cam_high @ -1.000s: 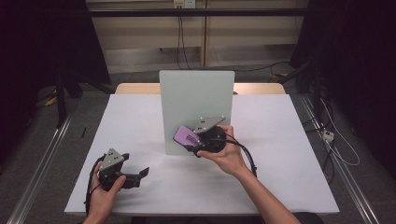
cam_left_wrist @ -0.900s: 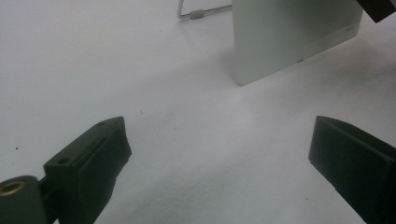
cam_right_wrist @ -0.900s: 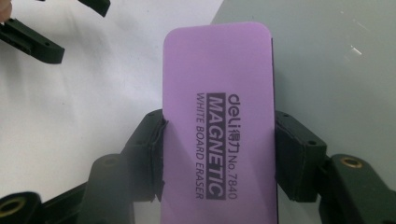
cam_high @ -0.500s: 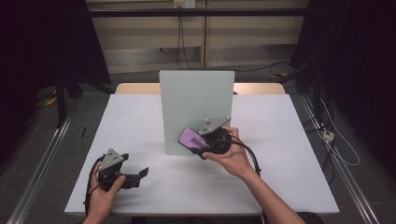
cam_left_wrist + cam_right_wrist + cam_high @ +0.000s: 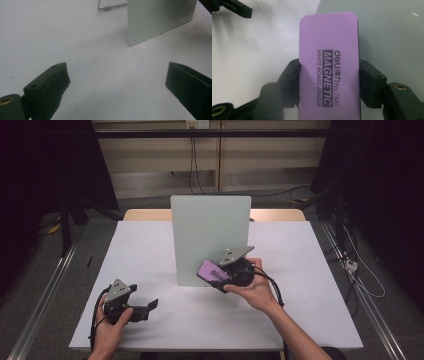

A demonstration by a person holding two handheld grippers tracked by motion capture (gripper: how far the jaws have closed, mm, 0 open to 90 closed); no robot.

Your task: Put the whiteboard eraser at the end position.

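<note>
Table (image 5: 150, 245), white, carries an upright pale green board (image 5: 210, 235) standing near its middle; in the left gripper view the board's lower corner (image 5: 160, 20) rests on the white top, with a thin wire stand (image 5: 110, 7) behind it.

Right gripper (image 5: 220, 277) sits just in front of the board's lower right part, held in the person's right hand (image 5: 255, 290). Its jaws are closed on a purple eraser (image 5: 212, 271), one jaw on each long side, about halfway along the eraser (image 5: 328, 70). The eraser sticks out beyond the jaws toward the board, printed face toward the camera, reading "deli magnetic white board eraser". Whether its far end touches the board cannot be told.

Left gripper (image 5: 150, 306) lies low near the table's front left corner in the left hand (image 5: 112, 327), jaws spread wide with nothing between them, only bare table (image 5: 112, 82) showing there.

Against a second ago, the eraser has moved slightly lower and rightward along the board's front; the left gripper has stayed put.
</note>
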